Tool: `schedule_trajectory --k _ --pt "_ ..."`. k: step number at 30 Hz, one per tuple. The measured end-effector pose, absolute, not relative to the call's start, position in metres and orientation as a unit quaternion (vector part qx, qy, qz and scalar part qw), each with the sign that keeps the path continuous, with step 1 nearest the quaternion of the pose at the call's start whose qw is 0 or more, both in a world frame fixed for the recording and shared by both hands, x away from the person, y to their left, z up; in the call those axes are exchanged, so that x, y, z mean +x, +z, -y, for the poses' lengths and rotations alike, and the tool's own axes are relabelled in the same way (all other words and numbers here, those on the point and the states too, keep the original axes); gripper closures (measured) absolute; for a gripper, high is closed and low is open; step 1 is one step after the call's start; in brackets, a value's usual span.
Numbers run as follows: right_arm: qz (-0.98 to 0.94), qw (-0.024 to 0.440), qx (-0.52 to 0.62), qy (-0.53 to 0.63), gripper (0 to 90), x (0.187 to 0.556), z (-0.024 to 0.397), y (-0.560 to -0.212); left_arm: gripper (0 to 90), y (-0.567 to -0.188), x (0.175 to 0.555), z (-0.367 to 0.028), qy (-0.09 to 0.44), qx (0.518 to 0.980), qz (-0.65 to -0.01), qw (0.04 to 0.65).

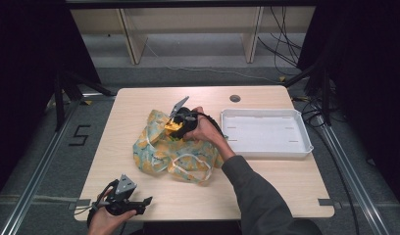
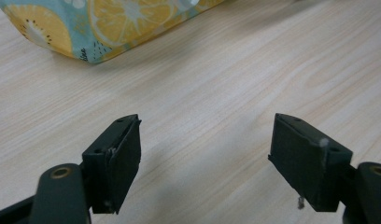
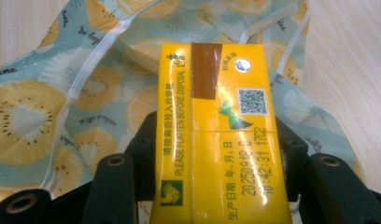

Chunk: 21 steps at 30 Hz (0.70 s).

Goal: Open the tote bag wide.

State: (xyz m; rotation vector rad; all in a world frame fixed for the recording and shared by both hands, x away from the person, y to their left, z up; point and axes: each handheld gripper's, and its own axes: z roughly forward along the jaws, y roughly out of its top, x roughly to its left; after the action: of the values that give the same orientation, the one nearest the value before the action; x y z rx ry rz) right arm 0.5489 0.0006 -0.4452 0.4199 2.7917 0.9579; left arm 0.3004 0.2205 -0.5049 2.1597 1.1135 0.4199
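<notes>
both black fingers of the left gripper stand wide apart with bare wood between them, hovering low over the near left corner of the pale wooden counter; in the left gripper view one finger and its partner frame open grain, and a corner of the fabric lies beyond them. farther in, at the middle of the counter, lies the crumpled light-blue cloth bag printed with yellow citrus slices and trimmed with white straps. the right gripper reaches over the far part of that bag, held by a hand in a dark grey sleeve. its fingers are pressed on both sides of a glossy yellow rectangular drink carton, holding it above the bag's fabric; the carton carries a brown strip, a foil straw hole and printed text. to the right, well apart from the bag, sits a white shallow rectangular plastic tray on the far right part of the counter.
</notes>
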Motion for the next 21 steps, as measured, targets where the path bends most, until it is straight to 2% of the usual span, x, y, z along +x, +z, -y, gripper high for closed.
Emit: schedule_trajectory --k 3,7,21 --pt "-0.932 0.074 0.142 0.324 50.6 0.549 0.000 -0.445 24.4 -0.503 0.301 -0.222 0.161 0.839 -0.411 0.318" --pt "-0.933 0.073 0.146 0.321 51.2 0.549 0.000 -0.444 24.4 -0.505 0.300 -0.220 0.172 0.826 -0.422 0.331" --pt "-0.936 0.068 0.155 0.307 51.7 0.542 -0.013 -0.440 24.5 -0.503 0.300 -0.222 0.170 0.827 -0.420 0.335"
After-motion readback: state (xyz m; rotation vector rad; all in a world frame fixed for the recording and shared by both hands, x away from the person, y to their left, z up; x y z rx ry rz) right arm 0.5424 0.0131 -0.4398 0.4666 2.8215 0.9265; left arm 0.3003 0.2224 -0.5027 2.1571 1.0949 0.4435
